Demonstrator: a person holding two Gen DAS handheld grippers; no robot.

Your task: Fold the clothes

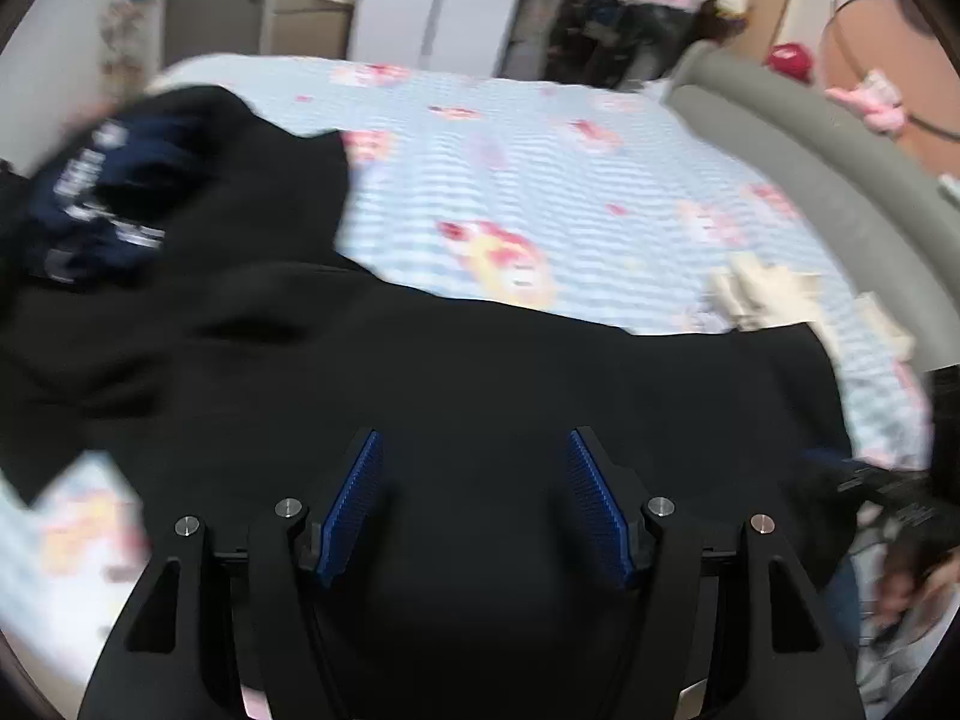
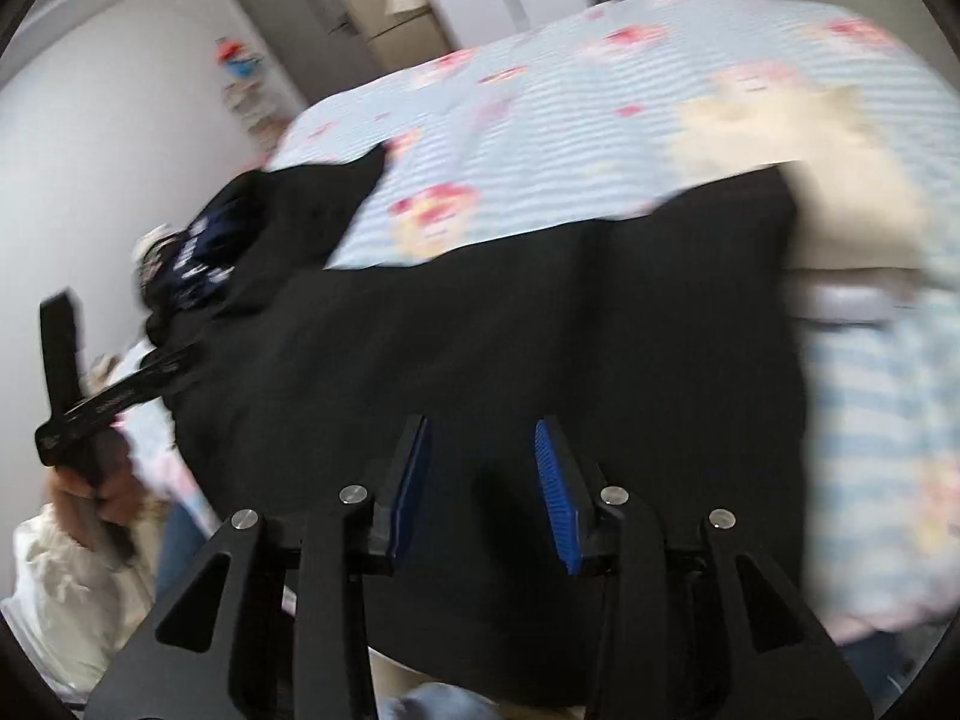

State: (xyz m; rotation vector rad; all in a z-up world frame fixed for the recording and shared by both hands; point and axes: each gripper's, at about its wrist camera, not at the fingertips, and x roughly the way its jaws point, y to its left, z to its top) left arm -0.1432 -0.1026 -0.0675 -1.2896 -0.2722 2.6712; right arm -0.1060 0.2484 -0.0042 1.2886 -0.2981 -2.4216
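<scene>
Black garment (image 1: 480,372) lies spread on bed (image 1: 540,180); both grippers (image 1: 474,450) (image 2: 480,438) apart; seemingly smooth, grip edges evenly

The left gripper (image 1: 474,450) hangs over a black garment (image 1: 480,384) spread on the bed (image 1: 540,180), its blue-padded fingers (image 1: 354,498) apart with nothing between them. A navy piece with white print (image 1: 102,204) lies bunched at the far left on the black cloth. A cream cloth (image 1: 762,294) sits by the garment's right edge. The sheet is pale blue, striped, with pink cartoon prints.
</scene>
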